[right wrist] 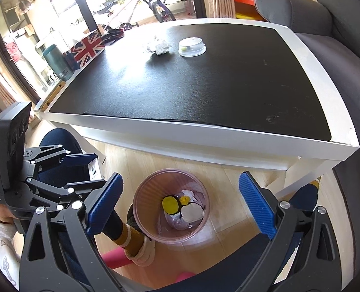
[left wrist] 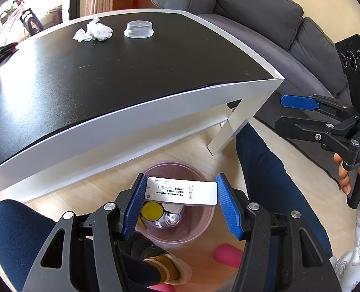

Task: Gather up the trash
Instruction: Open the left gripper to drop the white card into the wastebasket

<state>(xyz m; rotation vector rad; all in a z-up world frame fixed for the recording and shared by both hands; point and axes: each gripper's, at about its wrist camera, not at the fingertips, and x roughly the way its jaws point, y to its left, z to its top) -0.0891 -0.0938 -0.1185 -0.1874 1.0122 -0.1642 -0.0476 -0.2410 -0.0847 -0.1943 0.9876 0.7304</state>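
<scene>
My left gripper [left wrist: 181, 200] is shut on a white printed packet [left wrist: 181, 191] and holds it above the pink trash bin [left wrist: 205, 221] on the floor. The bin [right wrist: 143, 194] holds a yellow lid [right wrist: 169, 204], a white lid and clear plastic. My right gripper [right wrist: 180, 204] is open and empty above the bin; it also shows in the left wrist view [left wrist: 299, 105]. The left gripper with the packet [right wrist: 94, 170] shows at the left of the right wrist view. A crumpled white tissue [left wrist: 93, 31] and an upturned clear plastic container [left wrist: 139, 29] lie on the black table top [left wrist: 131, 73].
The white-framed table [right wrist: 204, 131] stands just beyond the bin. A grey sofa [left wrist: 265, 24] is at the right. A Union Jack box [right wrist: 88, 47] and a teal bottle [right wrist: 57, 62] stand at the table's far left. The person's legs and slippered foot [right wrist: 141, 245] flank the bin.
</scene>
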